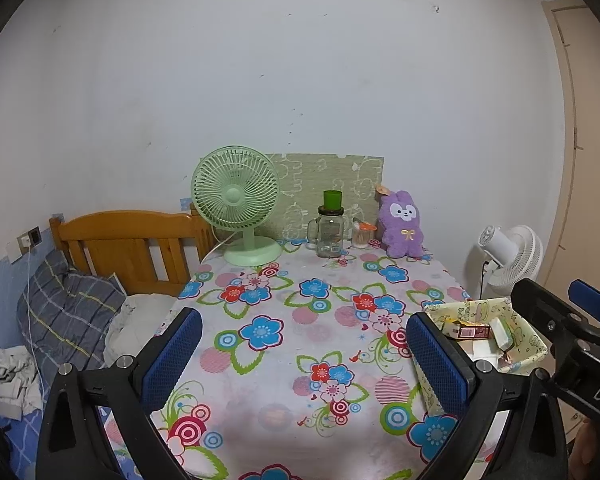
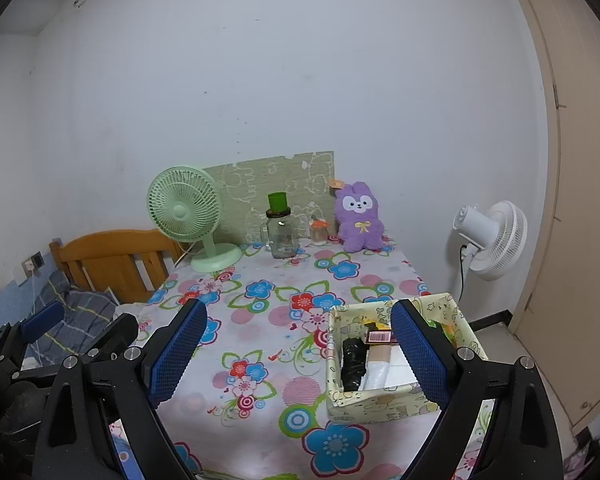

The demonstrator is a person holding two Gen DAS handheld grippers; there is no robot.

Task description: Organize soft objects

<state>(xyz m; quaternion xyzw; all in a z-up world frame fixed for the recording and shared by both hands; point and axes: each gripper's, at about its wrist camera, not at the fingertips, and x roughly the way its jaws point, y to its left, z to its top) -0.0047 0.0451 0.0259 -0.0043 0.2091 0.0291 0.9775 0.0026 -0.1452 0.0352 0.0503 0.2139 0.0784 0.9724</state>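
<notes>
Both the left tool [image 1: 304, 354] and right tool [image 2: 298, 346] are hanging wide open, gripping nothing, likely awaiting a target. The purple plush rabbit [image 2: 358, 218] is sitting propped upright at the surface's [image 2: 260, 332] far right corner; the yellow patterned fabric box [image 2: 374, 402] is waiting near the right edge, presumably for collecting.

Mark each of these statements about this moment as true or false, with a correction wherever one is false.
1. Both grippers, left gripper and right gripper, have their jaws open and hold nothing. True.
2. The purple plush rabbit lies inside the patterned box. False: it sits upright at the far edge of the table, by the wall.
3. The green desk fan stands on the table. True.
4. The glass jar is to the right of the purple plush rabbit. False: it is on the rabbit's left, between it and the green desk fan.
5. The patterned box already holds several items. True.
</notes>
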